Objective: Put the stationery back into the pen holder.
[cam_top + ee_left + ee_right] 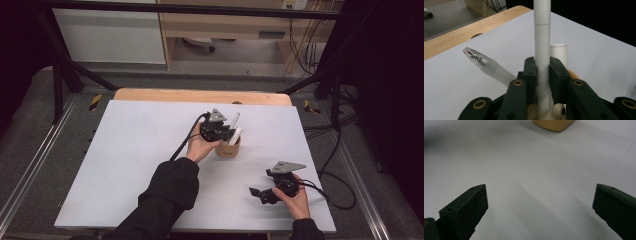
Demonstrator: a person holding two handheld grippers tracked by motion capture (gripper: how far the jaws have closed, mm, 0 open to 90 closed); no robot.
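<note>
A tan cup (pixel 228 149) stands near the middle of the white table top (pixel 130 150) with pens in it. My left gripper (pixel 226 134) is right over the cup, shut on a white pen (pixel 542 45) that stands upright between its jaws. Beside it a frosted pen with a clear tip (pixel 484 63) leans left, and a short white tube (pixel 559 53) rises behind the jaws. My right gripper (pixel 256 192) rests low near the table's front right, open, with only bare table between its fingers (pixel 467 207). The cup's base (pixel 552 124) shows at the top of the right gripper view.
The white top lies on a wooden table (pixel 200 95) whose far edge has a round hole (pixel 477 35). Black cables (pixel 330 195) trail from both grippers. Metal rails (pixel 30 165) flank the table. Shelving and cords stand beyond the far edge.
</note>
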